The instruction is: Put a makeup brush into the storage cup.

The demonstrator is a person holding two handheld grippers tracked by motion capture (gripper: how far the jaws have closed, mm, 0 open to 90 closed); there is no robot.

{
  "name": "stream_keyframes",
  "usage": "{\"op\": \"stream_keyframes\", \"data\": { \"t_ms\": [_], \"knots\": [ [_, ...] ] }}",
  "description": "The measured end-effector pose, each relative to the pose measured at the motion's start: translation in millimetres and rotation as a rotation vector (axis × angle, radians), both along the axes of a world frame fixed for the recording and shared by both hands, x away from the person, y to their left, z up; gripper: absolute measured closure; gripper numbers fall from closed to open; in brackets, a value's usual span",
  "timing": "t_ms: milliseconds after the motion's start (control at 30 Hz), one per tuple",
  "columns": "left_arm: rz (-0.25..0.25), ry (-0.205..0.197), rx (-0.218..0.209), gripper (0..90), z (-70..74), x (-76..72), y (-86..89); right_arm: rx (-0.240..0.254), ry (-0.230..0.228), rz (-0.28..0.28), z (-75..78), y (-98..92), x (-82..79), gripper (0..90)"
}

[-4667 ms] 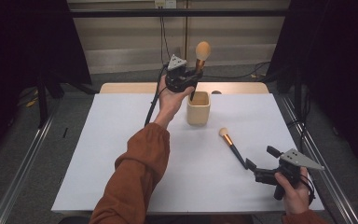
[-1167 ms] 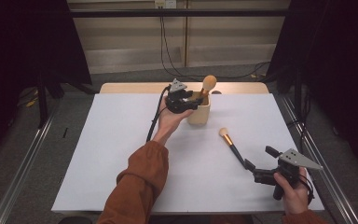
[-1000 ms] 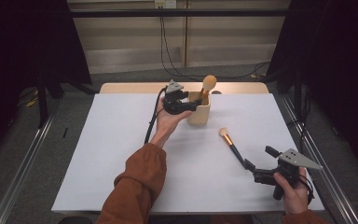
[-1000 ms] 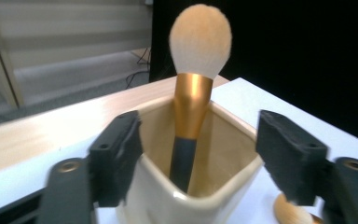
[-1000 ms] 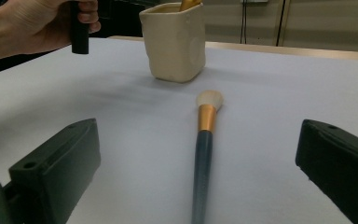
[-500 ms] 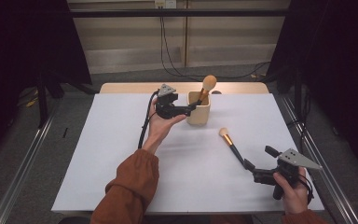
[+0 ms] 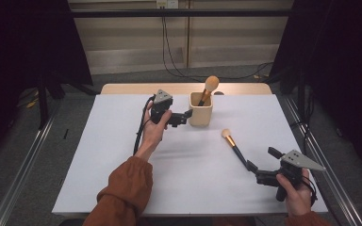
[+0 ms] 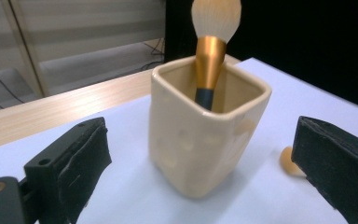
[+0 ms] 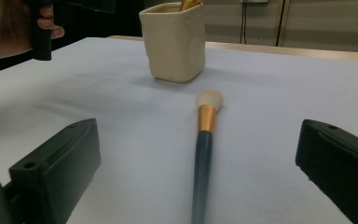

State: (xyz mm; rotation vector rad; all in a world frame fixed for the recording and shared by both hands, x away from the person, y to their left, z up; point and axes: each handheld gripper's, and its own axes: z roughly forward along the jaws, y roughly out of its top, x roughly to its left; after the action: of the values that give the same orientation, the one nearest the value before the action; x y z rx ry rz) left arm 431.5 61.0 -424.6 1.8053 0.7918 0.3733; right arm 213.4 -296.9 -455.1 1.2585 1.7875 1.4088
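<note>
Left hand-held gripper (image 7: 185, 116) had just been opening, empty, beside cup (image 7: 201, 108) holding brush (image 7: 208, 89); right hand-held gripper (image 7: 259, 171) gaped wide, empty, second brush (image 7: 232, 144) lying between its jaws on bench (image 7: 122, 141).

Most of the brush (image 8: 209, 51) standing in the cream cup (image 8: 200, 140) is hidden: its dark handle drops below the rim, and the bristle tip gets clipped by the top edge of the left gripper view. In the right gripper view the cup's brush is just a gold sliver at the top edge, and the lying brush (image 9: 204, 154) has its handle end cut off at the bottom. The person's sleeve (image 7: 122, 193) leaves the high view's lower edge.
</note>
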Motion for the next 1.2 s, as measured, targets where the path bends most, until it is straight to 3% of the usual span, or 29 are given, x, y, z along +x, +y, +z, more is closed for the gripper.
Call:
{"op": "stream_keyframes", "data": {
  "t_ms": [100,133,333,400,600,700,833,900,967,1100,1200],
  "knots": [
    [-0.004,0.029,-0.045,3.9,-3.7,-3.5,5.7,0.001,0.001,-0.002,-0.1,-0.1,0.0,0.0],
    [-0.016,0.022,-0.068,3.7,-5.9,-4.7,8.5,0.001,0.002,-0.003,0.0,-0.2,0.0,0.0],
    [0.010,-0.022,-0.057,3.5,-8.1,-13.3,21.4,0.001,0.001,-0.006,0.0,0.2,0.1,0.0],
    [0.015,0.001,-0.081,2.8,-6.6,-15.6,24.3,0.000,0.002,-0.007,0.0,0.1,0.1,0.0],
    [0.039,-0.047,0.005,2.9,3.8,-27.9,34.8,-0.001,0.002,-0.007,0.0,0.2,0.3,0.0],
    [0.051,-0.030,0.001,2.9,5.1,-31.7,44.6,0.000,0.003,-0.007,0.2,0.1,0.1,0.0],
    [0.022,-0.038,-0.010,2.9,3.0,-38.7,55.7,0.000,0.002,-0.007,0.1,0.3,0.2,0.0],
    [0.021,-0.048,0.012,2.9,2.1,-42.4,58.6,-0.002,0.002,-0.008,0.0,0.2,0.4,0.0],
    [0.021,-0.049,0.009,3.6,1.1,-45.9,62.4,-0.003,0.002,-0.008,0.0,0.4,0.4,0.0],
    [0.029,-0.057,0.014,3.6,0.9,-53.4,72.1,-0.008,0.001,-0.007,0.0,0.4,0.5,0.0],
    [0.049,-0.038,-0.001,3.6,-1.8,-59.1,80.0,-0.005,0.001,-0.010,0.0,0.4,0.5,0.0]
  ]
}}
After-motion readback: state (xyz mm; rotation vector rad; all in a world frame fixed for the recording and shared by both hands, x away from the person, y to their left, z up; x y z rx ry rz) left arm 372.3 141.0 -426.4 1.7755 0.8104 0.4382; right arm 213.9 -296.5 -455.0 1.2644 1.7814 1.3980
